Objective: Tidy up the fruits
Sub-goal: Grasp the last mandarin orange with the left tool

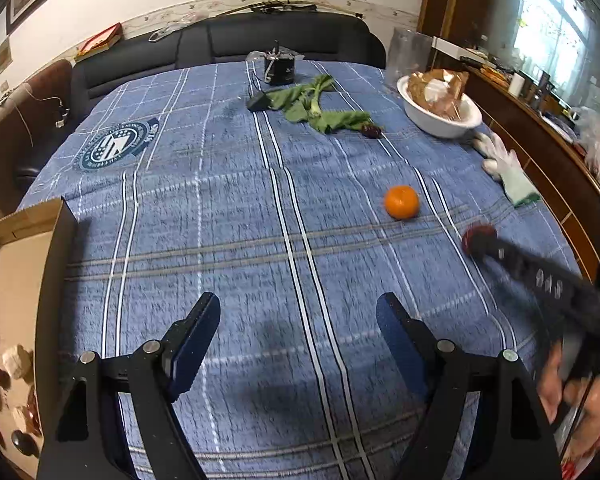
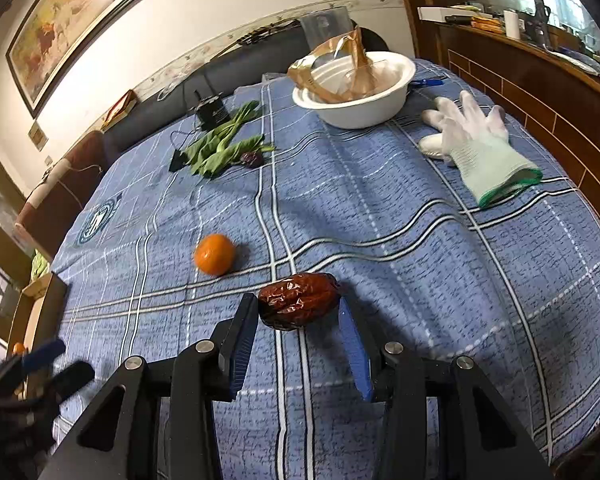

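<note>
A wrinkled red date [image 2: 298, 300] sits between the tips of my right gripper [image 2: 298, 310], whose jaws are closed against its two ends. The same date [image 1: 478, 236] shows at that gripper's tip in the left wrist view. An orange mandarin [image 1: 401, 201] lies on the blue checked cloth to the left of it; it also shows in the right wrist view [image 2: 214, 254]. My left gripper [image 1: 298, 312] is open and empty above the cloth. A cardboard box [image 1: 16, 280] at the left edge holds a mandarin, dates and other pieces.
Leafy greens [image 1: 316, 106] and a dark date [image 1: 371, 131] lie at the far side. A white bowl [image 1: 440, 118] with a brown bag, a white glove [image 1: 508, 172], a black device [image 1: 279, 66] and a sofa behind the table.
</note>
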`<state>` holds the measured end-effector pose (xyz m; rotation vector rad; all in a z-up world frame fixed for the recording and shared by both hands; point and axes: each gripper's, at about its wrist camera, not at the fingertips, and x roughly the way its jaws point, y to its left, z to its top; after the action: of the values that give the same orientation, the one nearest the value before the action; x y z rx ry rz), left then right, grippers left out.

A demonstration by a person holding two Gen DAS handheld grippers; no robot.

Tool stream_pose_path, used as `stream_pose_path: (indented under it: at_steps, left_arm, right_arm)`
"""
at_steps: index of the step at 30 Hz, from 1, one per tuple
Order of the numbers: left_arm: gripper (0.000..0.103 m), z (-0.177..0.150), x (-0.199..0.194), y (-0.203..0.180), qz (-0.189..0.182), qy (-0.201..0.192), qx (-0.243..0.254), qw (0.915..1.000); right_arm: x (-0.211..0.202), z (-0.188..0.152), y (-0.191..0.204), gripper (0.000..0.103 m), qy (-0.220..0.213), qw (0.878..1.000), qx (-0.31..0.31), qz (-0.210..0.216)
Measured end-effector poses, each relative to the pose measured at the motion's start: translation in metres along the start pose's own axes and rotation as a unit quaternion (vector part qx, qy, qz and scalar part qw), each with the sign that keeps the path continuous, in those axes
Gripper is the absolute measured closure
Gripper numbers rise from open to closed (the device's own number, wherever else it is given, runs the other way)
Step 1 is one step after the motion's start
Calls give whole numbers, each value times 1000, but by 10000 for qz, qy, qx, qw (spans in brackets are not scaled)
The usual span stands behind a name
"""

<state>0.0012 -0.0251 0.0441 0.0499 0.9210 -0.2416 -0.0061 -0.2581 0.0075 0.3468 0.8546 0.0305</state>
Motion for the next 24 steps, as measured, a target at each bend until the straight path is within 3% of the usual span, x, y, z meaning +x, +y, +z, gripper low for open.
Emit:
stream_pose_path:
  at_steps: [5,13,18,22,24]
  left_arm:
    - [23,27,10,1,-213,-164,-175,9995]
    - [24,59,66,-24,-535,87,-28,9985]
    - [39,63,85,-58,-689,75,558,9960]
    - [44,66,94,-72,-688,54,801,9944]
    - [51,67,99,-76,-821,96,831,9931]
  right_arm:
    - [5,1,-11,58,150,9997,167,131]
    - [4,0,-12,58,108,9997,191,94]
    - [4,-1,-9,58,90,9999,128,21]
    - [2,-1,-4,58,43,10000,14,-46]
    - [1,-2,-3,58,8,10000,-55,-76]
